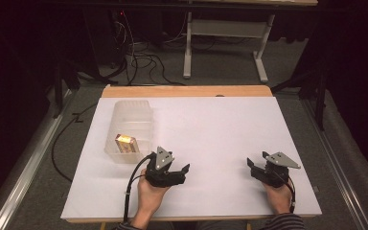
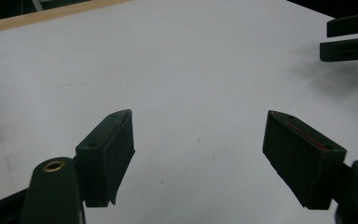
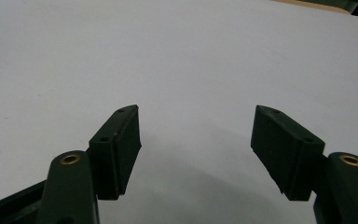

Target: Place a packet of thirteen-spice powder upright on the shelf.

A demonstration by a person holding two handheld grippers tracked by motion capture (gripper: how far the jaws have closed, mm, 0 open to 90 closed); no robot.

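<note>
Left hand-held gripper (image 1: 186, 168): I am holding it spread, empty, over the tabletop (image 1: 211, 129) | right hand-held gripper (image 1: 250, 164): spread, empty | yellow-lit item (image 1: 125, 142): lying inside clear bin (image 1: 130, 111), near left gripper | step: I am idling, seemingly between placements | next: likely approaching bin squarely.

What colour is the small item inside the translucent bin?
Yellow-orange with a dark edge, the small item shows best in the high view.

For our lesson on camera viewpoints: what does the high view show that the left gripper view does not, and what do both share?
High view alone: a clear plastic container holding a small yellow-orange box, the person's hands, and the floor cables.

Left gripper view alone: a close look at the left tool, jaws apart with nothing between them.

Both: the white tabletop with its wooden far edge, and the right tool.
</note>
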